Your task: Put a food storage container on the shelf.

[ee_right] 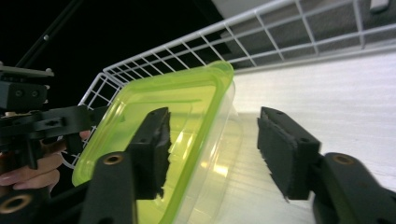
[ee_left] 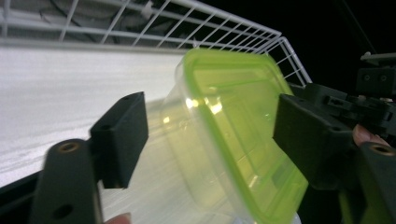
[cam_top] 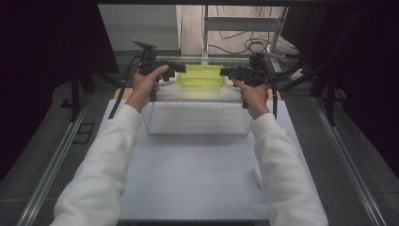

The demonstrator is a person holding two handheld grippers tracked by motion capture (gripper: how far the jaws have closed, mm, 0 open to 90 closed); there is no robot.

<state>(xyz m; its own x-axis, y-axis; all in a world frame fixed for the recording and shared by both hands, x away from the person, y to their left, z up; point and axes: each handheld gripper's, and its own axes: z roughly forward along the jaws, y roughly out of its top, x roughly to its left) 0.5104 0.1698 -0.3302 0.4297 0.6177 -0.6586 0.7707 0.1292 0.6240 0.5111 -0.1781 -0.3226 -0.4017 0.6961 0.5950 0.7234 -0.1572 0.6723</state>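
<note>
Now both tools straddle the clear plastic tub w/ lime-green lid [cam_top: 202, 76] above the white wire basket [cam_top: 197, 119]. L tool [ee_left: 210, 135] spread, R tool [ee_right: 212, 149] spread, neither pinching yet.

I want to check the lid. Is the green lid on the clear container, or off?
On. The green lid sits over the clear container's rim on every edge in both gripper views. Whether it is snapped tight, cannot tell.

grey floor [cam_top: 42, 141] around a pale table [cam_top: 193, 179]; dark curtains [cam_top: 47, 42] at both sides, cables [cam_top: 244, 44] behind.
</note>
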